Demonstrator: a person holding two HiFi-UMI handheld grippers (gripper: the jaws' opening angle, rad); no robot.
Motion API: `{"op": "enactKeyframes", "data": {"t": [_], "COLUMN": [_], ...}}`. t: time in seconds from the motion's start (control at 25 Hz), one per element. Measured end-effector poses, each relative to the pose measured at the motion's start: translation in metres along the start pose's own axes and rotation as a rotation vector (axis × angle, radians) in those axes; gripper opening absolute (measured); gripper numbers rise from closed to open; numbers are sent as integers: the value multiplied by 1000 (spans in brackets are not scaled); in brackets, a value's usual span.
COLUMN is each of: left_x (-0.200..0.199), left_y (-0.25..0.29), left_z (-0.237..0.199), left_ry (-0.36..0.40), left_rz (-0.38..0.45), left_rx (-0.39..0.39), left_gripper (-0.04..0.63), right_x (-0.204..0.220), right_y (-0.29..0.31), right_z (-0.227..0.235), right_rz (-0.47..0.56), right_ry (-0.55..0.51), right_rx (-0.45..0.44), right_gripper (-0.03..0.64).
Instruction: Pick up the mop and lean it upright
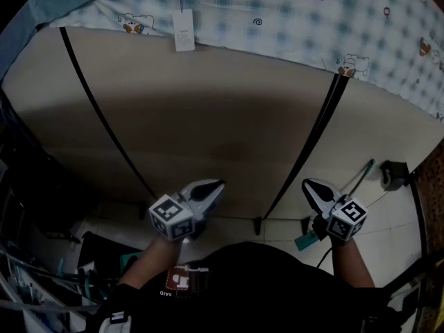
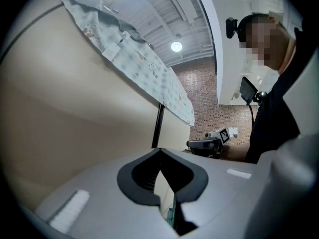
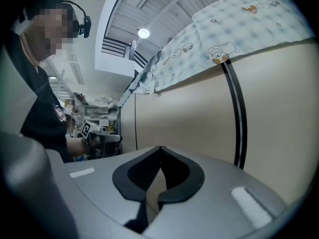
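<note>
Beige bed side (image 1: pixel 208 116) ahead of my jaws; left gripper (image 1: pixel 216 186), right gripper (image 1: pixel 309 184) closed, empty; mop not yet picked up.

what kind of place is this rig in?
Probably a mock bedroom corner inside a lab or workshop: a cartoon-print sheet lies over a beige bed base on a tiled floor, with a brick wall and cluttered shelves nearby.

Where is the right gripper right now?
Head view, lower right: the right gripper hangs shut and empty before the beige panel, just right of the black strip.
</note>
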State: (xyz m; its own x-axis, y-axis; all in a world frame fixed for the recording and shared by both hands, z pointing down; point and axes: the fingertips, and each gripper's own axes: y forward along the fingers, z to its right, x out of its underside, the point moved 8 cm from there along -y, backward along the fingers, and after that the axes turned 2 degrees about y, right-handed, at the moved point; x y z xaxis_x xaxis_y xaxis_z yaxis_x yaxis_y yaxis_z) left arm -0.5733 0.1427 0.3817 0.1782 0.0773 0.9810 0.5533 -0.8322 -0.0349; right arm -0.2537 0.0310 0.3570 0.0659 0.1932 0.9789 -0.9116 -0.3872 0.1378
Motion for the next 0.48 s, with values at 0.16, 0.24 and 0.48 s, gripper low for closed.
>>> {"op": "enactKeyframes", "data": {"t": [0.16, 0.24, 0.48], "left_x": [15, 24, 43], "left_y": [50, 77, 132], "left_z": [44, 71, 118], "left_ry": [-28, -57, -74], "left_rz": [28, 40, 33], "left_rx": [-65, -70, -106], "left_gripper": [-1, -1, 0], "right_x": [-1, -2, -2], "right_y": [-34, -55, -94], "right_z": [47, 71, 123], "right_rz": [-29, -55, -84], "right_ry": [-25, -45, -44], "right_rx": [-67, -92, -148], "right_gripper": [14, 14, 14]}}
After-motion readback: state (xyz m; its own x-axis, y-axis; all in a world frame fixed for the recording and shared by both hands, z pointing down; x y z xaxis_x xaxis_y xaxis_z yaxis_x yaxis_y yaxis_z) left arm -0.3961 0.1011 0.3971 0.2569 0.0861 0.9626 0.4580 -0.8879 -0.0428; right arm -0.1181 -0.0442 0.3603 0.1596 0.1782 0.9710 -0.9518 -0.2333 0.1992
